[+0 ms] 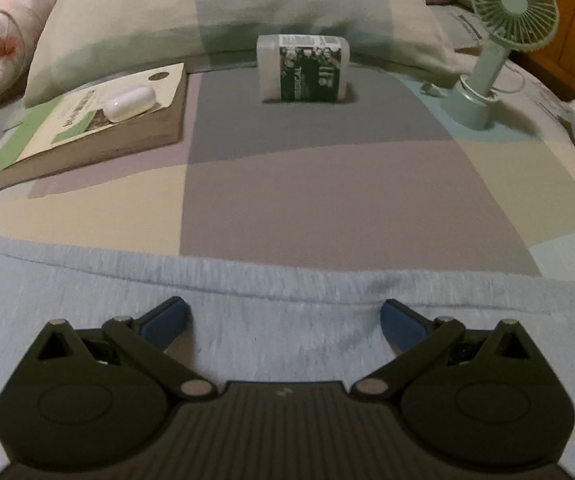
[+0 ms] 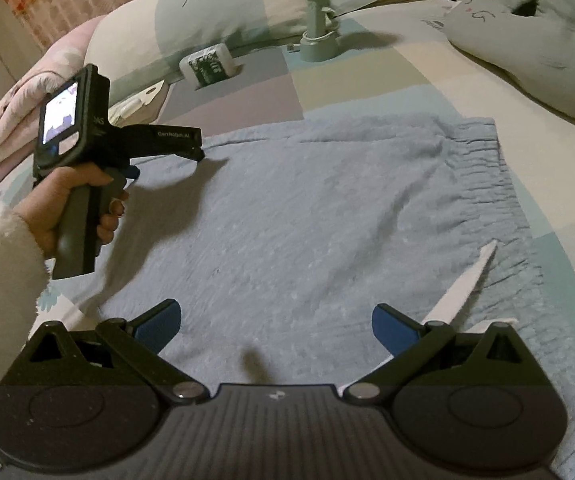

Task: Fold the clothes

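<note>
Blue-padded fingers of the right gripper (image 2: 276,326) stand wide apart and empty above the near edge of pale blue shorts (image 2: 307,216), which lie spread flat on the bed (image 2: 367,68), waistband toward its right side and a white drawstring (image 2: 467,280) trailing across the cloth. Over the garment's far-left corner, the left gripper (image 1: 283,318) hangs with jaws likewise spread, holding nothing, gripped by a hand (image 2: 75,200) in a fleecy sleeve. Beyond the shorts, toward the head of the bed, sit a book (image 1: 87,128), a tissue pack (image 1: 303,68) and a small fan (image 1: 503,40) before the pillow (image 1: 227,4). By the look of it, no fold is made yet: each gripper next needs to drop onto an edge, pinch it, then carry one half over the other.
</note>
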Action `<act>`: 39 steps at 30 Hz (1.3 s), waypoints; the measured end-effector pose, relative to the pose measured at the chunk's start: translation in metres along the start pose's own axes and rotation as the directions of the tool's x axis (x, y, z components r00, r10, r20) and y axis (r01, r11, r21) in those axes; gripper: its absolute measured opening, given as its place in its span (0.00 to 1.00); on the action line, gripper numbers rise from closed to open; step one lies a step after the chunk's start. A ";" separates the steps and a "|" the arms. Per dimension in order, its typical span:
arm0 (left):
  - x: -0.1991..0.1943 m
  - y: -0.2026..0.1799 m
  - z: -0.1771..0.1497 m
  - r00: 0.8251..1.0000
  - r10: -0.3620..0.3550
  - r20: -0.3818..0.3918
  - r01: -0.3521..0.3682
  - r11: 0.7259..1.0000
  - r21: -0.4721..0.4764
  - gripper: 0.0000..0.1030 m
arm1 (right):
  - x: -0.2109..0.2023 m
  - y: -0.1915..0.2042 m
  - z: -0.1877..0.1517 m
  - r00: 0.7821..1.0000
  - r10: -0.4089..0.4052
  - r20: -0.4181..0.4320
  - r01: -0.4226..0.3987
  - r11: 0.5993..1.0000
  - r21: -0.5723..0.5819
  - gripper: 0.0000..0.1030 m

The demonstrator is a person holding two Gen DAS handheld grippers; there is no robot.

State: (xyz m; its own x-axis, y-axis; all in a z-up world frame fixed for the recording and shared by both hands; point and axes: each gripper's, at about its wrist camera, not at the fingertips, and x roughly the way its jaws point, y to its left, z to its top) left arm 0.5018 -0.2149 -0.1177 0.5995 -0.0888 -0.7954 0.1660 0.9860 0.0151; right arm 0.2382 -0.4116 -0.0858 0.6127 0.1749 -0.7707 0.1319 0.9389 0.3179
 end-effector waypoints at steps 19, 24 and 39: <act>-0.037 -0.013 -0.025 0.977 -0.175 -0.120 0.186 0.979 0.082 0.99 | -0.002 0.008 -0.003 1.000 -0.004 0.004 0.004 0.999 -0.035 1.00; -0.021 -0.006 -0.025 0.988 -0.131 -0.081 0.135 0.989 0.056 0.99 | 0.000 0.005 -0.002 1.000 -0.011 0.004 0.011 1.000 -0.021 1.00; -0.168 0.068 -0.034 0.996 -0.083 0.044 0.080 0.995 0.063 0.99 | -0.030 -0.008 0.005 0.996 0.032 0.084 -0.035 0.999 0.034 1.00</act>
State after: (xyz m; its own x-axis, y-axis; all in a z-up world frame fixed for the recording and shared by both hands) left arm 0.3857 -0.1281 -0.0031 0.6176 -0.1762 -0.7665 0.2621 0.9650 -0.0107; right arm 0.2225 -0.4255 -0.0628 0.6801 0.1795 -0.7108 0.1369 0.9214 0.3637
